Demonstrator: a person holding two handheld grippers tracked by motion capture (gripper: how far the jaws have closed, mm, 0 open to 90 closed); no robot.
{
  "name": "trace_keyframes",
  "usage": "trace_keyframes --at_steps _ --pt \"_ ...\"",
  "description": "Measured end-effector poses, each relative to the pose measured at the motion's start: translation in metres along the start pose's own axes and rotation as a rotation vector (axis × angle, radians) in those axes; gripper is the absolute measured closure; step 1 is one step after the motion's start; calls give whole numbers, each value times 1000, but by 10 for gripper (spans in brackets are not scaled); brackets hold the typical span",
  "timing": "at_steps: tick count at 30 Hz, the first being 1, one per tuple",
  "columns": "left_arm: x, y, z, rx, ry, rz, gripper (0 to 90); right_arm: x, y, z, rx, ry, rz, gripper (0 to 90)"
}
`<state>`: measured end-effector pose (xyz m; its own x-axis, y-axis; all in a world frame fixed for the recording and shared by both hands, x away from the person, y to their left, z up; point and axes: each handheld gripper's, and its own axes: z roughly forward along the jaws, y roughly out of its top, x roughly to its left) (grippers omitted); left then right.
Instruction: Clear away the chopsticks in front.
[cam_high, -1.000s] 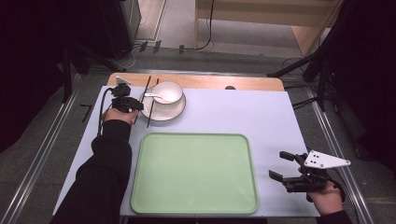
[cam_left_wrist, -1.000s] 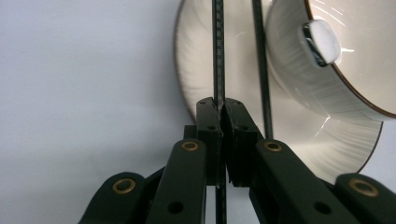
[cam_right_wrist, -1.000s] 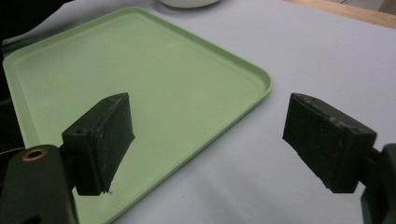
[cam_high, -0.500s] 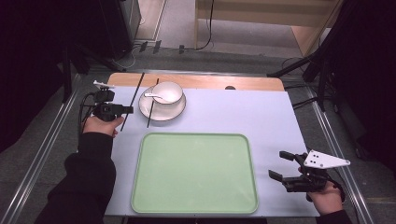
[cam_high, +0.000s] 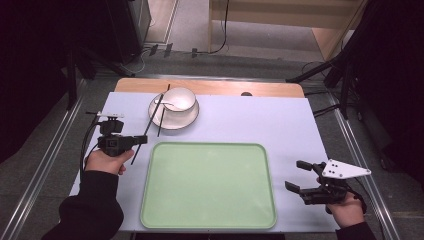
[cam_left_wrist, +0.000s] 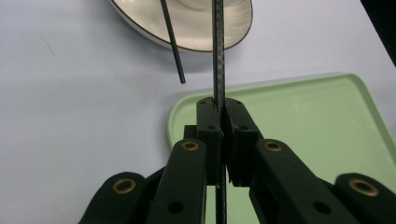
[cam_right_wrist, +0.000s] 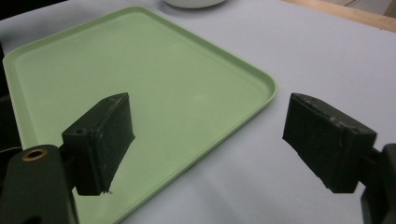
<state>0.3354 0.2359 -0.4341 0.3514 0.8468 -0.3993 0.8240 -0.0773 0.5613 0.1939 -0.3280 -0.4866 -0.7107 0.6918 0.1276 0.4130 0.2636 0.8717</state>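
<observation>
Pale lavender-blue sheeting covers the table (cam_high: 250, 120), with a strip of bare wood (cam_high: 210, 87) left showing along its far edge at twelve o'clock. Grey floor surrounds it, metal rails run down both sides, cables trail across the floor beyond the far edge, and dark stands and black drapes close off the corners of the room.

A mint-green tray (cam_high: 210, 185) lies on the near half of the sheet, close to six o'clock, with nothing on it. At about eleven o'clock from the tray sits a white bowl (cam_high: 178, 99) on a white plate (cam_high: 174, 119), with a spoon (cam_high: 165, 104) resting in the bowl.

The left gripper (cam_high: 142, 140), at nine o'clock of the tray, has its jaws pressed together on one black chopstick (cam_high: 150, 122); in the left gripper view that chopstick (cam_left_wrist: 218, 56) runs straight out between the pads towards the plate (cam_left_wrist: 187, 32). Its far end reaches over the plate's left rim. A second chopstick (cam_high: 161, 122) lies free just beside it, propped on the plate with its near end on the sheet.

The right gripper (cam_high: 297, 176) sits at the tray's four o'clock corner, near the table's edge, with its jaws wide apart and nothing between them.
</observation>
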Motion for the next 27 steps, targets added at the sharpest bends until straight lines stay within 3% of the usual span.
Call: trace_keyframes --at_steps 4,14,18,27 --pt "-5 -12 -2 2 -19 3 867 0 1 1 -1 3 -7 164" --pt "-17 -37 2 -21 4 32 867 -2 3 6 1 17 -14 164" --pt "-26 -49 5 -6 7 48 866 -2 5 9 5 24 -16 164" --pt "-34 -71 7 67 -13 16 865 -3 8 14 10 39 -30 164"
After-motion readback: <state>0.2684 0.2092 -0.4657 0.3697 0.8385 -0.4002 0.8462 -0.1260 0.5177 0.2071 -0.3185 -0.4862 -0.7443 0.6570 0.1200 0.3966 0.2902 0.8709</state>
